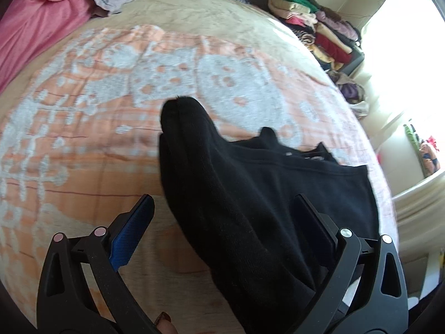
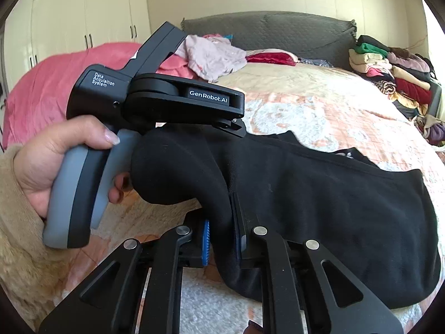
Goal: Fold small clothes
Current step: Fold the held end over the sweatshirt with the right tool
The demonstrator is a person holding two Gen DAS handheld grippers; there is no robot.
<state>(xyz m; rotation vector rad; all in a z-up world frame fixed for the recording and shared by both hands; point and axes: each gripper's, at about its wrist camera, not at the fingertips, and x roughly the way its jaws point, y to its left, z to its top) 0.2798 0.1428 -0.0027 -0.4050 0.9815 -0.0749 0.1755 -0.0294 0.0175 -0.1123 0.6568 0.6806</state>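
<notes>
A black garment [image 1: 250,194] lies on a bed covered by a peach and grey patterned blanket [image 1: 97,105], and everything here is placed relative to that garment. In the left wrist view, the left gripper [image 1: 222,217] hangs over it with its jaws spread wide: the blue-padded finger sits over bare blanket just beside the cloth, while the other finger rests over the black fabric, and nothing is clamped between them. A raised, rounded fold of the garment rises between the two fingers and blocks the view of the blanket behind it. In the right wrist view, the right gripper [image 2: 222,239] has its jaws closed on a bunched fold of the garment [image 2: 319,208], with blue pads pressing the cloth from both sides. Just above that fold, the body of the left gripper, held by the left hand [image 2: 52,161] in a beige fuzzy sleeve, hides part of the bed. Beyond the garment, at the head of the bed, lie a rumpled pale pink cloth [image 2: 214,55], a red cloth [image 2: 269,57] and a grey headboard [image 2: 278,33]. A pink bedspread [image 1: 36,25] covers the bed's far left side. To the right of the garment, off the bed's edge, stands a tall stack of folded clothes [image 2: 389,69] in mixed colours; what it rests on cannot be made out.
</notes>
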